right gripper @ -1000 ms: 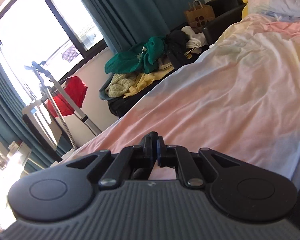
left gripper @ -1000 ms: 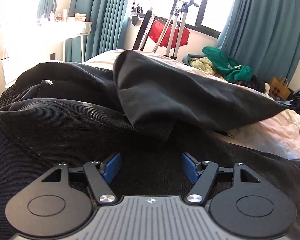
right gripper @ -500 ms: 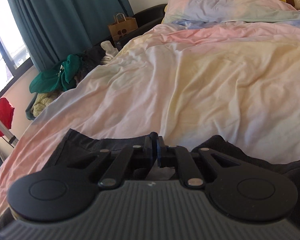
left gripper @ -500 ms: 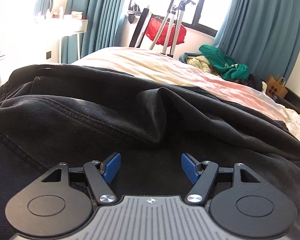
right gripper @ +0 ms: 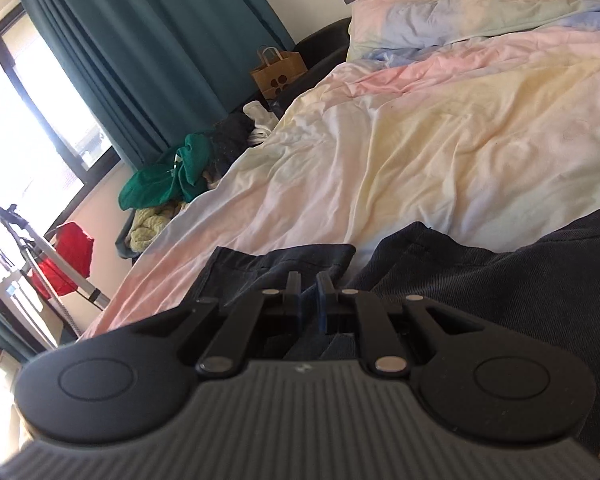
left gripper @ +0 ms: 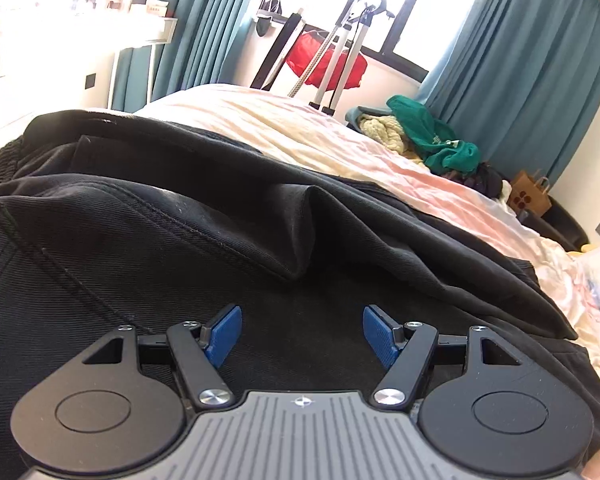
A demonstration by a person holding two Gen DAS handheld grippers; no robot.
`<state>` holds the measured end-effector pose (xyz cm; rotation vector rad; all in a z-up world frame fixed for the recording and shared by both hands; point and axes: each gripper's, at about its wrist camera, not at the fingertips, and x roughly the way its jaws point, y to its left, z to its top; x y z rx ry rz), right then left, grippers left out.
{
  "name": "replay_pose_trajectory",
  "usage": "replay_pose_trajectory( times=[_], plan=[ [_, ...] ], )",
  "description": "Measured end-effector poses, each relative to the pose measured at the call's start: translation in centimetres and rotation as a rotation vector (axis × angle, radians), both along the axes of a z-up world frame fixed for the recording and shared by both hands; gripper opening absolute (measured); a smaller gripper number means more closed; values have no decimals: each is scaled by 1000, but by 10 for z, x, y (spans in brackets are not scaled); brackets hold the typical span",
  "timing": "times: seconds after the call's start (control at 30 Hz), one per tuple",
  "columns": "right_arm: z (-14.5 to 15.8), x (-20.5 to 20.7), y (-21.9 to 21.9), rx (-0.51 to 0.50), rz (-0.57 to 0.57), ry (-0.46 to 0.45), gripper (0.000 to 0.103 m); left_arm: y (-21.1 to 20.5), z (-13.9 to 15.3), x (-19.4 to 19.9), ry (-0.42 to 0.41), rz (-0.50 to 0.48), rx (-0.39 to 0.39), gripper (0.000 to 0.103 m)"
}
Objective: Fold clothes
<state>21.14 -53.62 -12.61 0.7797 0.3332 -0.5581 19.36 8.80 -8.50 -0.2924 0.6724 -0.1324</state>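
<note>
A black denim garment (left gripper: 180, 240) lies spread and folded over on the bed. My left gripper (left gripper: 302, 330) is open, low over the garment's near part, with nothing between its blue pads (left gripper: 224, 332). In the right wrist view the same dark garment (right gripper: 480, 276) lies under my right gripper (right gripper: 309, 296). Its fingers stand nearly together with a narrow gap, just above the garment's edge (right gripper: 284, 260). I cannot see cloth between them.
The bed has a pastel pink and yellow duvet (right gripper: 440, 140) and pillows (right gripper: 480, 12) at the head. Beyond the bed are a pile of green and yellow clothes (left gripper: 428, 136), a paper bag (right gripper: 278, 74), a tripod stand (left gripper: 340, 40), teal curtains and a white desk (left gripper: 140, 28).
The raised flap of black garment has come down flat over the rest. My right gripper has lowered onto the garment and its fingers have parted slightly. The left gripper stays open.
</note>
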Motion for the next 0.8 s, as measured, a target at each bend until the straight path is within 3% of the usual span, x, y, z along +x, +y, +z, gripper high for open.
replay_pose_trajectory(
  times=[0.1, 0.27, 0.47, 0.53, 0.7, 0.8],
  plan=[
    [13, -23, 11, 49, 34, -5, 12, 3, 14, -20, -42, 6, 62, 70],
    [32, -66, 31, -60, 50, 47, 12, 30, 28, -64, -22, 42, 5, 71],
    [39, -95, 31, -55, 73, 60, 13, 75, 50, -109, 33, 57, -7, 78],
    [43, -101, 36, -113, 65, 81, 19, 87, 51, -120, 28, 102, -44, 81],
    [49, -112, 41, -171, 58, 63, 63, 117, 53, -148, 15, 215, -137, 91],
    [47, -114, 36, -171, 35, 69, 67, 134, 51, -160, 16, 295, -226, 96]
  ],
)
